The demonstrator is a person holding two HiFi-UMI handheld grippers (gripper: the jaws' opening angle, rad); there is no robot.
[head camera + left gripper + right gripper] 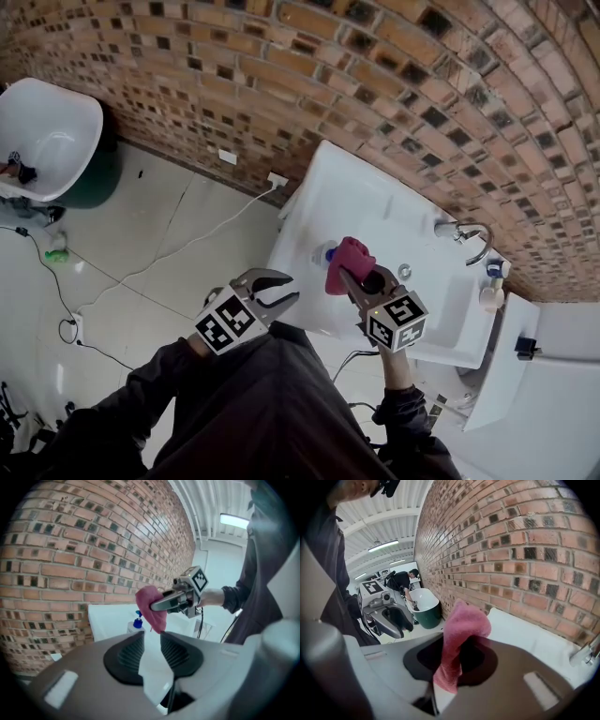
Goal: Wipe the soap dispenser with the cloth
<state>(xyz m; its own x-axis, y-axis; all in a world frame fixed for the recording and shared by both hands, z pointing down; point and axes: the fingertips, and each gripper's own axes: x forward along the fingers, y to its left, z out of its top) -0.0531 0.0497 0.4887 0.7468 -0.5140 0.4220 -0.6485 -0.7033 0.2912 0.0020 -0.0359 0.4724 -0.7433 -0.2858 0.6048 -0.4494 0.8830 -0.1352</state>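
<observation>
The soap dispenser (324,253), a small clear bottle with a blue pump, stands at the left end of the white washbasin top (319,202); the cloth hides most of it. My right gripper (354,274) is shut on a pink cloth (349,261), held just to the dispenser's right and above it. In the right gripper view the cloth (459,634) hangs bunched between the jaws. My left gripper (281,291) hovers off the basin's front left edge, open, with nothing in it. The left gripper view shows the dispenser (136,622) just beyond its jaws, beside the cloth (152,607).
A chrome tap (472,235) and a second small bottle (493,281) stand at the basin's right end. The brick wall (394,84) runs close behind. A white tub (47,131) sits far left. Cables (141,272) trail over the tiled floor.
</observation>
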